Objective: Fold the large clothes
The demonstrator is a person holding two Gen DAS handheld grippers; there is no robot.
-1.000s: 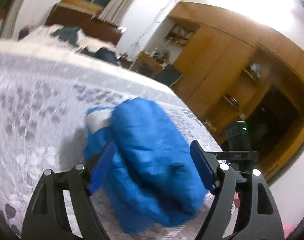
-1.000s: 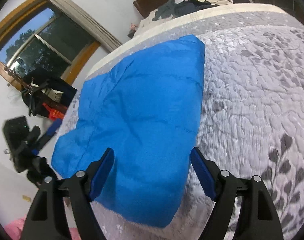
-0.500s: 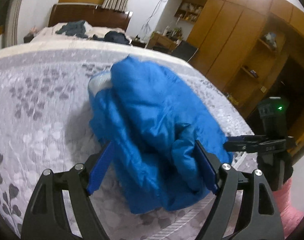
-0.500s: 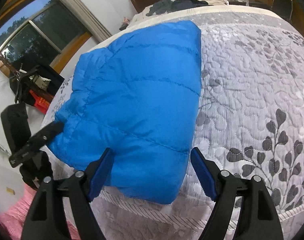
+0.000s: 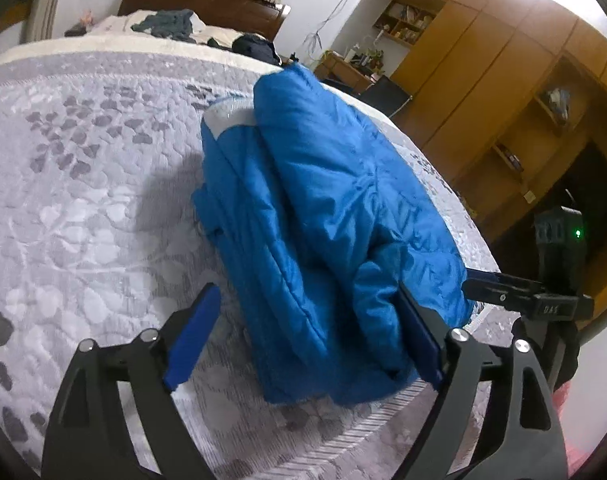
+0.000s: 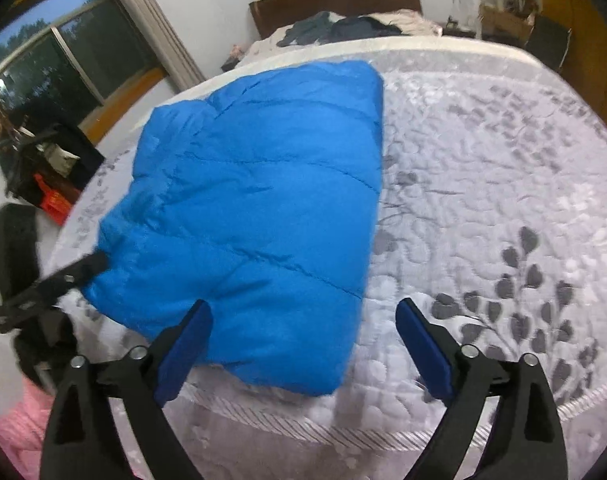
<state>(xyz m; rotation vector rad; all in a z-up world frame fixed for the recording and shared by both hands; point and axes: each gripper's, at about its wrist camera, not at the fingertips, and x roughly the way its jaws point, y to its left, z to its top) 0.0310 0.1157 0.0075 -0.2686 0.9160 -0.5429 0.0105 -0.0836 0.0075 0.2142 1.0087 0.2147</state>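
Jacket: blue puffy jacket (image 6: pixel 259 216), folded, lies near the front edge of the bed (image 6: pixel 503 184)
Left hand-held gripper (image 5: pixel 303 336): fingers spread wide, low over the jacket's near end, gripping nothing
Right hand-held gripper (image 6: pixel 303 340): fingers spread wide, over the jacket's near corner, gripping nothing
Bed cover: grey quilt with leaf pattern

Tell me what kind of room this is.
Most likely a home bedroom: the blue jacket lies on a bed with a quilted grey bedspread, a wooden headboard behind, and wooden wardrobes along the wall.
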